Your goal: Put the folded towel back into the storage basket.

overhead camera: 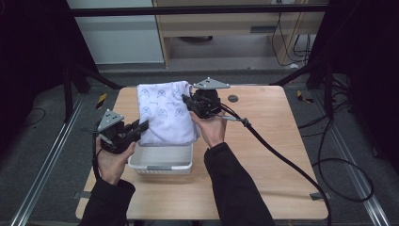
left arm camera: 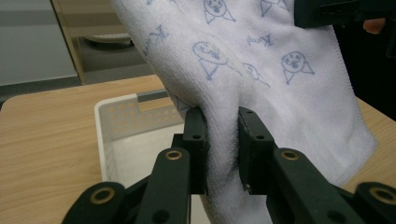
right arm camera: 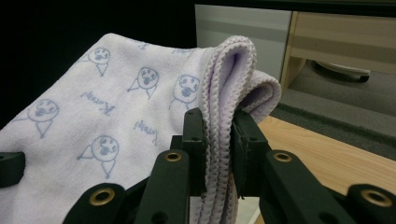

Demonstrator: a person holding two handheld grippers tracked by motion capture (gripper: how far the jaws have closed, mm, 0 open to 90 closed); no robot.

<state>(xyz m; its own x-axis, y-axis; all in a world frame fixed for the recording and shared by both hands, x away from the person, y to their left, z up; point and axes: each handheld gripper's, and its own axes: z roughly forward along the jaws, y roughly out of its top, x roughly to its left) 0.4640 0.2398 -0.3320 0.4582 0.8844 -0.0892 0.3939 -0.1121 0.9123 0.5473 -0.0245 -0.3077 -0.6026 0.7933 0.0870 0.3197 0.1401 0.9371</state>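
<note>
Overhead, soft printed terry towel (overhead camera: 163,113), left gripper (overhead camera: 141,126) and right gripper (overhead camera: 186,100) jaws clamped on it, perforated white basket (overhead camera: 160,165) below.

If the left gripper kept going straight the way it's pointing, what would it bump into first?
Probably the towel itself: the left gripper is shut on it, and the cloth hangs right ahead of the jaws. Beyond the towel, the right gripper seems to be next in line, though depth is hard to judge.

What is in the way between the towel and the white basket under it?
Nothing visible. The towel hangs stretched between the left hand-held gripper and the right hand-held gripper, both shut on it. Its lower edge hangs over the basket, whose open inside looks bare in the left gripper view.
</note>
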